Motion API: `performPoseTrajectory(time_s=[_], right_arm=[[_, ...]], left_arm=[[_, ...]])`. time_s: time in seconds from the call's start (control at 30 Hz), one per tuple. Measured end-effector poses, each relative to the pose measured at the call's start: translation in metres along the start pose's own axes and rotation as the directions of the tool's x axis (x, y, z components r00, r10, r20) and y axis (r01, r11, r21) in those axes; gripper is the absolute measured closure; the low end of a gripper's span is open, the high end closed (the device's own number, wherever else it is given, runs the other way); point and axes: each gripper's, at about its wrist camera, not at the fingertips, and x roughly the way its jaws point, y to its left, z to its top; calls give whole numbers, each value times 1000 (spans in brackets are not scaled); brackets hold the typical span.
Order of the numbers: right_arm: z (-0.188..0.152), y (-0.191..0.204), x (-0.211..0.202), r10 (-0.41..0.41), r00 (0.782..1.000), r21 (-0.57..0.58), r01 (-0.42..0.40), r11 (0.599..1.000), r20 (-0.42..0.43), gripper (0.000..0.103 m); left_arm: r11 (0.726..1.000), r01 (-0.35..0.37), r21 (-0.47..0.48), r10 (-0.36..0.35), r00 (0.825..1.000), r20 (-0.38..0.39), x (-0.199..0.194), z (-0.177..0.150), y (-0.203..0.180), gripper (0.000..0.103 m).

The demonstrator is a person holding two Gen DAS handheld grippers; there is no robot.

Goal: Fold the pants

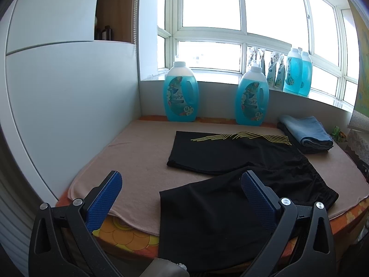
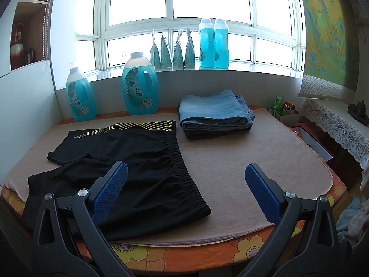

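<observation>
Black shorts [image 1: 230, 161] with yellow stripes lie spread flat on a beige mat [image 1: 133, 157]; they also show in the right wrist view [image 2: 143, 161]. The near leg hangs over the table's front edge. My left gripper [image 1: 182, 182] is open and empty, above the near leg's hem. My right gripper [image 2: 186, 173] is open and empty, above the elastic waistband [image 2: 182, 161] at the shorts' right side.
A folded stack of blue and dark cloth [image 2: 214, 113] lies at the back right of the mat. Two blue detergent bottles [image 1: 181, 92] [image 1: 251, 97] stand at the back edge. More bottles and pouches [image 2: 213, 43] stand on the windowsill. A white wall [image 1: 69, 92] is at left.
</observation>
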Motion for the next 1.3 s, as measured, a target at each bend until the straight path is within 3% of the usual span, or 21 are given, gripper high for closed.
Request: performPoseTrajectory(time_s=[0.5, 0.87, 1.13, 1.3], right_arm=[[-1, 4, 1, 7, 1000, -4, -7, 1000, -3, 0], [-2, 7, -6, 19, 1000, -70, -18, 997, 10, 0], [-10, 14, -5, 96, 995, -169, -96, 981, -6, 0], [-23, 24, 5, 132, 989, -226, -143, 964, -63, 0]], left_arm=[[1000, 4, -2, -4, 1000, -4, 1, -1, 1, 0], [1000, 10, -10, -10, 1000, -29, 4, -12, 10, 0], [999, 13, 53, -11, 999, -54, 8, -24, 12, 0], [997, 28, 77, -22, 997, -77, 10, -35, 19, 0]])
